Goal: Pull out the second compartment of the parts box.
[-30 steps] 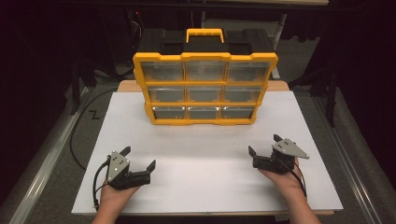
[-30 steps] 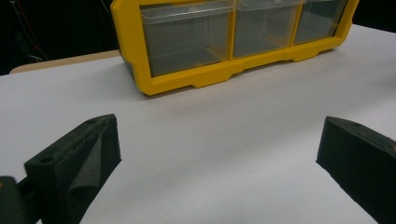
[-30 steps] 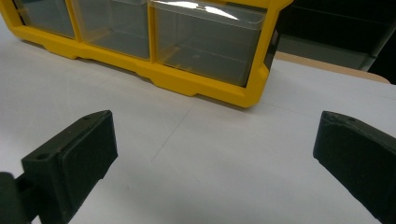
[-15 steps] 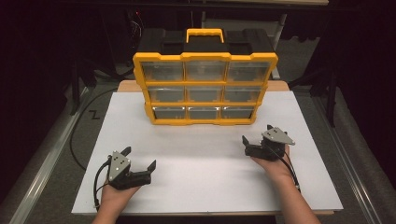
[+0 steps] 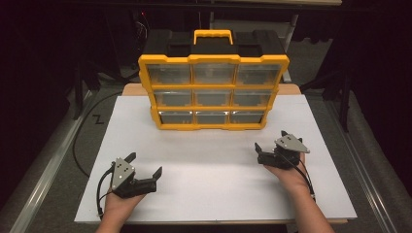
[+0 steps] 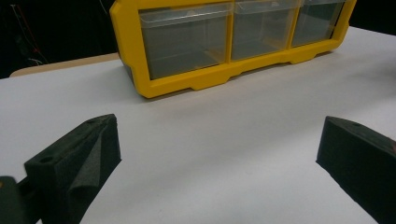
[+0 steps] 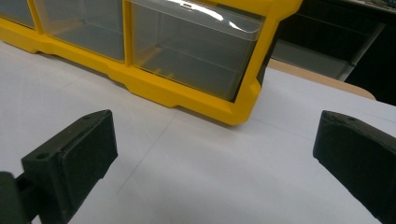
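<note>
Yellow drawer organizer (image 5: 213, 80) with clear drawers stands upright at the far middle of my white table (image 5: 214, 194). My left tool (image 5: 145, 167) and right tool (image 5: 270, 141) rest wide open, empty, apart from it.

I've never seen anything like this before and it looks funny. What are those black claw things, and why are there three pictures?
A person sits at a white table and holds a grabbing tool in each hand. Each tool has two black jaws, like a big pincer. The left gripper and the right gripper both have their jaws spread wide, and neither holds anything.

One picture comes from a camera up high that looks down on the table. The other two come from small cameras riding on the tools, so you see the black jaws poking up from the bottom.

On the table stands a yellow organizer box with a handle on top and nine clear little drawers. The drawers near the cameras look empty. Both tools point toward it, apart from it.
</note>
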Motion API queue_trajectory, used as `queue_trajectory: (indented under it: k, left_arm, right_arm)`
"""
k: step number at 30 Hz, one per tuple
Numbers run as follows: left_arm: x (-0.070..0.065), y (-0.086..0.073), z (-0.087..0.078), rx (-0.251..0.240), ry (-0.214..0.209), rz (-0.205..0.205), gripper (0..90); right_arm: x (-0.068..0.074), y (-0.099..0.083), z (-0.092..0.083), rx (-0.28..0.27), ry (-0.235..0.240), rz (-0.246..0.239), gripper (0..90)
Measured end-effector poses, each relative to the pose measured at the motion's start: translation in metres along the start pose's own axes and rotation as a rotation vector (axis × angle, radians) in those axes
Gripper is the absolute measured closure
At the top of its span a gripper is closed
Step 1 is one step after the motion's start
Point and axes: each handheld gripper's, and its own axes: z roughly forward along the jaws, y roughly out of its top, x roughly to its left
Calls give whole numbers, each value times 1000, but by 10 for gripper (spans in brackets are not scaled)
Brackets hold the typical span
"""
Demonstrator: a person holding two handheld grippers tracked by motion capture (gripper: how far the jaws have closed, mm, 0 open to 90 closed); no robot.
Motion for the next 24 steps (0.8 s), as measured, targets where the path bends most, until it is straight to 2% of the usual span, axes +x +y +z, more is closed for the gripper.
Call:
queue_trajectory:
  k: [5, 8, 14, 18, 21, 22, 24]
  left_arm:
    - [0, 0, 0, -1, -1, -2, 3]
    - [0, 1, 0, -6, -3, -2, 3]
    - [0, 1, 0, -6, -3, -5, 4]
    - [0, 1, -1, -8, -2, -5, 3]
    - [0, 0, -1, -7, -2, -4, 3]
    - [0, 0, -1, -8, -2, -5, 3]
    - [0, 0, -1, -8, -2, -5, 3]
  right_arm:
    - [-6, -5, -8, 1, -5, 1, 11]
    - [-11, -11, -15, 11, -17, -18, 11]
    - [-9, -12, -15, 16, -18, -47, 11]
    - [-3, -13, -14, 29, -17, -109, 11]
    - [0, -13, -14, 37, -14, -132, 11]
    - [4, -13, -13, 42, -15, -165, 11]
    - [7, -13, -12, 44, -15, -194, 11]
